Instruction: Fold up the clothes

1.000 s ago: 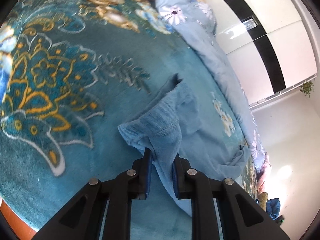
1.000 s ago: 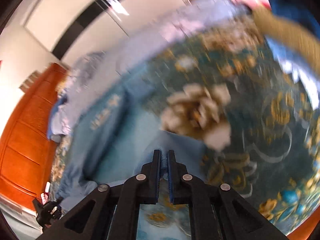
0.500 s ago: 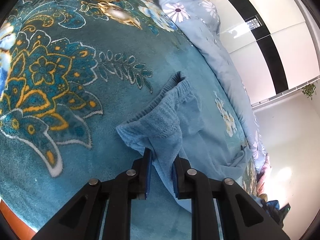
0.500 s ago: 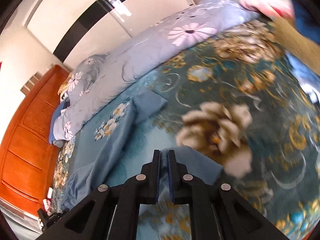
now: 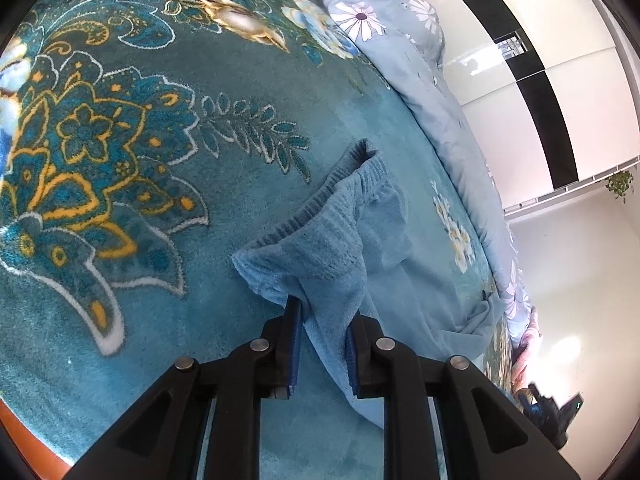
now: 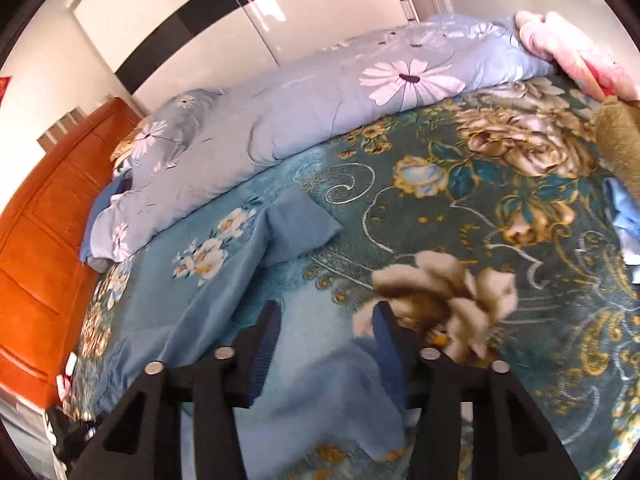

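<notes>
A light blue garment (image 5: 332,240) with a ribbed elastic waistband lies on the teal flowered blanket (image 5: 120,160). My left gripper (image 5: 324,312) is shut on a bunched fold just under the waistband and lifts it slightly. Smooth blue cloth with small flower prints runs on beyond it to the right. In the right wrist view the same light blue cloth (image 6: 320,392) lies slack under my right gripper (image 6: 327,312). Its jaws are opening, with the cloth between them and the pads off it. A folded blue end (image 6: 296,228) lies further out.
A rolled pale blue duvet with daisies (image 6: 340,100) lines the far side of the bed. An orange wooden headboard (image 6: 36,240) stands at the left. Pink cloth (image 6: 568,48), an olive piece (image 6: 620,140) and more blue clothes (image 6: 628,220) lie at the right edge.
My right gripper's jaws, shut on the blue cloth before, have parted and the cloth has dropped slack. The right view swung across the bed. My left gripper kept still, holding its fold.
</notes>
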The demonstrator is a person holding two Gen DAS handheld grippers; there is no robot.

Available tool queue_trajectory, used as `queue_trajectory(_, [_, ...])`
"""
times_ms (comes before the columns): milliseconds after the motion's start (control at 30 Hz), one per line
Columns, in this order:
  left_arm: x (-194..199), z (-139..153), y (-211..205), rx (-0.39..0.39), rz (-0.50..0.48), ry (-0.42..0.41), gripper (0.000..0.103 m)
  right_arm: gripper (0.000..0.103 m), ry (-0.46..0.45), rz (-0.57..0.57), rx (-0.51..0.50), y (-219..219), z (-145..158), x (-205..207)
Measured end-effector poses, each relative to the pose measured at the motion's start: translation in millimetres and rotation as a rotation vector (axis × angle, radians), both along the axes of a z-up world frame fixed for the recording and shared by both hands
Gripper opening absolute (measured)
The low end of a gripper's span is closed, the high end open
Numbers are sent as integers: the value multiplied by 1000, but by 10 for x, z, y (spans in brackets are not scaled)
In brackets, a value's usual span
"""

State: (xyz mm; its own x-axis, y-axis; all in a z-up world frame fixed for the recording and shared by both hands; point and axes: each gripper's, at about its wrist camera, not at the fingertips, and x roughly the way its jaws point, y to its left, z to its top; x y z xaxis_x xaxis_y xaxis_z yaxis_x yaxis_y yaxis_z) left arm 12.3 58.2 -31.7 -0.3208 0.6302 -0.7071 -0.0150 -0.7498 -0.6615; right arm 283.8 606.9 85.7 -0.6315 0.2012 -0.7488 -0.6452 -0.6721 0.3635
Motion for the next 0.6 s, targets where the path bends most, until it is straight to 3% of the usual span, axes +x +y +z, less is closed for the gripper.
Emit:
queue_trajectory(133, [-19,-30,19,-4,-4,-2,20,53,-85,28,11,-163,-175,330])
queue_trajectory(200, [-24,-49,33,-4,-2,-4,20,53,-95,41,-30,-253,-323,452])
queue_trajectory(400, [5,-28,42,3,-5,-7,21,53,-41,6,-58,-501,-501,641])
queue_trajectory(600, [47,-28,-33,15,5,-13,21,53,-123,69,-80,-603,-750,331])
